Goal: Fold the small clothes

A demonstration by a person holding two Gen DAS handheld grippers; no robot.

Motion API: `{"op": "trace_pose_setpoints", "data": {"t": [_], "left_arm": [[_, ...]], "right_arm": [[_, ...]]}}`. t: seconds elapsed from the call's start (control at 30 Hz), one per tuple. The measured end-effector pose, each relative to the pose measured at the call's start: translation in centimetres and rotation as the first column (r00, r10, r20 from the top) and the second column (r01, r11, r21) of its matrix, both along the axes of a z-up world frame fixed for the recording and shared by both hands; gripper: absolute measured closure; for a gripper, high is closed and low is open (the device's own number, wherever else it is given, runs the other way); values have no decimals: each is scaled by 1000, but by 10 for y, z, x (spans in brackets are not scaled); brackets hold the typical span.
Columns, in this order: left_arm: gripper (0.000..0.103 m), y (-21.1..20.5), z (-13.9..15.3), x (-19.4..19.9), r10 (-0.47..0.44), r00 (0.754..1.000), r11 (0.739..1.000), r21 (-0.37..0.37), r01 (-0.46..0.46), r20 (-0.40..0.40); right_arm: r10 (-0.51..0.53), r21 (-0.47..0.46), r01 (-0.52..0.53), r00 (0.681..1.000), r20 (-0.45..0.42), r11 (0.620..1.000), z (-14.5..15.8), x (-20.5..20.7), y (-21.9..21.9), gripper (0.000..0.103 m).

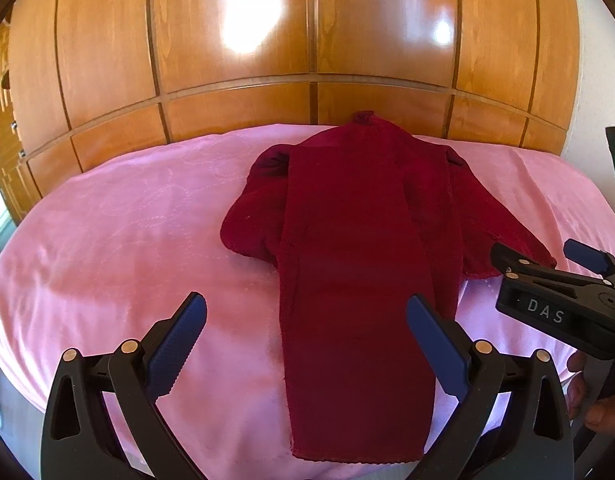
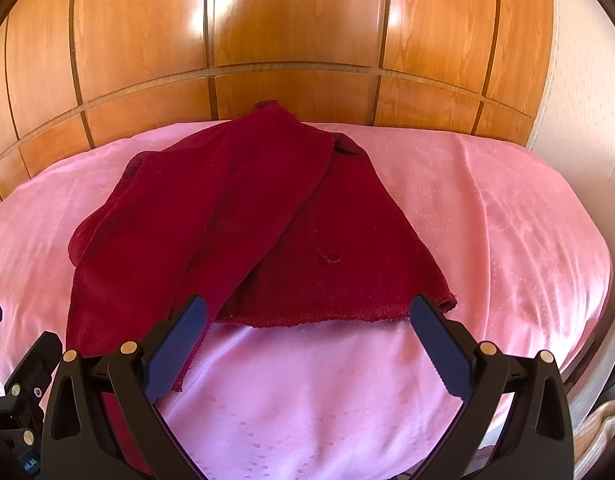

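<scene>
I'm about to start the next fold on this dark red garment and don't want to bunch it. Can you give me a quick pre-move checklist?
1. Left gripper open, holding nothing: ok.
2. Right gripper open, holding nothing: ok.
3. Red garment lies fully on the pink bedspread: ok.
4. Long folded strip lies flat: ok.
5. Right-side hem smooth: not ok, corner curls.
6. Layers underneath the strip wrinkle-free: cannot tell.

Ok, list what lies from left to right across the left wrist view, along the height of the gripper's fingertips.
Left gripper's left finger → bare pink bedspread → dark red garment's long folded strip → left gripper's right finger → right gripper coming in from the right edge.
</scene>
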State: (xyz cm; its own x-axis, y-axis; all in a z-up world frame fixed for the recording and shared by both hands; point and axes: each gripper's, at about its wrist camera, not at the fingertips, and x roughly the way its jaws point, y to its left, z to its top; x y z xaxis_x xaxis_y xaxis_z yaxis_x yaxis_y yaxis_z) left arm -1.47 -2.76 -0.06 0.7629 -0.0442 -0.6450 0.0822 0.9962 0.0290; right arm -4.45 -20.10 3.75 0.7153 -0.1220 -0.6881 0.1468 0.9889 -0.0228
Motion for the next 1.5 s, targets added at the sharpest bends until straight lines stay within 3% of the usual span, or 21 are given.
{"op": "trace_pose_setpoints", "data": {"t": [0.63,1.5], "left_arm": [[4,-12,-2,-1,-53,998,998,18,53,-18],[4,1,-3,0,-49,999,999,12,49,-20]], "right_arm": [[1,-14,-1,1000,4,1000,-1,1,2,2],[-2,-13,2,1000,13,1000,-1,0,3,2]]}}
